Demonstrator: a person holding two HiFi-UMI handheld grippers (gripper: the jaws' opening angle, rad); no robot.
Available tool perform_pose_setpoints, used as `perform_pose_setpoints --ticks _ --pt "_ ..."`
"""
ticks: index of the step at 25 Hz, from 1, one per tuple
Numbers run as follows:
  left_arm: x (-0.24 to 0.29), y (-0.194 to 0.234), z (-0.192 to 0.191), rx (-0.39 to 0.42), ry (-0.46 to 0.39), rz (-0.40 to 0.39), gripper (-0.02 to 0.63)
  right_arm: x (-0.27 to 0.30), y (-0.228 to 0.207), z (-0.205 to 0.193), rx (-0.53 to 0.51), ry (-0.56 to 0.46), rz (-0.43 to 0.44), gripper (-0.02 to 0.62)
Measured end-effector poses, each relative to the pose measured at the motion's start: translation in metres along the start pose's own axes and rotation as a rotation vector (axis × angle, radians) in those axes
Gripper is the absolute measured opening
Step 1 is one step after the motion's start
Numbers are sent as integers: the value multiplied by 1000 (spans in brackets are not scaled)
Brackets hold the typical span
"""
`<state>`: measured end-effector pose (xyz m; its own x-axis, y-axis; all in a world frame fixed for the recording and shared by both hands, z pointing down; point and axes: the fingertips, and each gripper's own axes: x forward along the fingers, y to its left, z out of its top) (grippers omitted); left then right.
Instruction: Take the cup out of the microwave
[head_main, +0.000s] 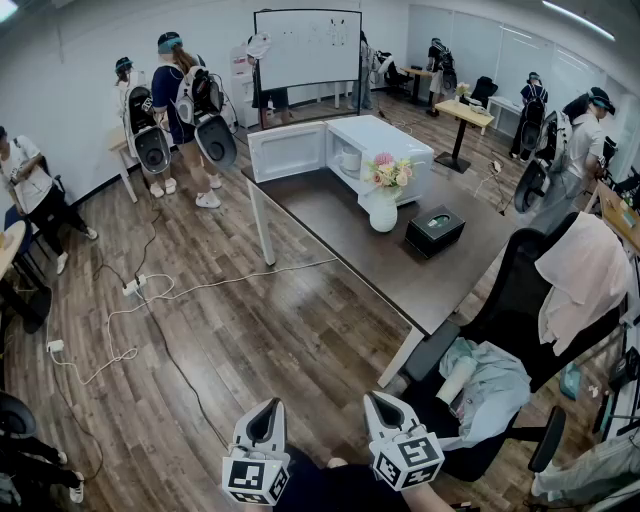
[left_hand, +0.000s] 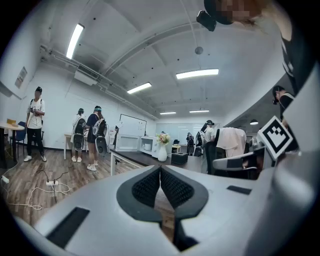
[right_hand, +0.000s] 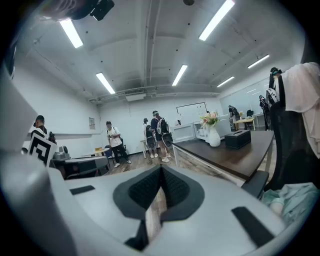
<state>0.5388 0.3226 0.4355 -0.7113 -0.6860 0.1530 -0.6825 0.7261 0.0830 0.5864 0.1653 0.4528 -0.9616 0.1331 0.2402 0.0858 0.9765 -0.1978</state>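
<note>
left hand-held gripper (head_main: 268, 405), right hand-held gripper (head_main: 378, 398) both closed, empty; arriving unopened at cup (head_main: 351, 160) in microwave (head_main: 388, 135), far end of counter (head_main: 340, 235), could topple it.

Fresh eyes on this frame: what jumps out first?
The white microwave at the far end of the dark table stands with its door swung open and a white cup inside. In front of it sit a white vase of flowers and a black tissue box. Low in the head view, the left gripper and right gripper are both shut and empty, well short of the table.
</note>
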Motion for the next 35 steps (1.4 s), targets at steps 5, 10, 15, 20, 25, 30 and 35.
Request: perform_pose_setpoints --ticks 5,10,15,20,25,30,35 --pt "4 -7 -1 1 4 -1 6 -3 -3 0 17 -6 12 -5" --pt "10 -8 2 -3 3 -7 6 -1 -2 -3 23 17 19 -5" --pt "16 -9 3 -5 2 1 8 1 -2 -10 37 34 31 -5" --pt "25 -5 4 -34 8 14 168 7 -5 -13 64 46 35 -5" --pt "37 2 7 -47 -2 38 352 14 -10 -14 80 57 37 -5" --pt "59 18 4 -61 5 71 445 33 -17 -12 87 64 34 -5" --pt "92 35 12 -68 -6 66 504 64 -27 -5 98 73 33 -5"
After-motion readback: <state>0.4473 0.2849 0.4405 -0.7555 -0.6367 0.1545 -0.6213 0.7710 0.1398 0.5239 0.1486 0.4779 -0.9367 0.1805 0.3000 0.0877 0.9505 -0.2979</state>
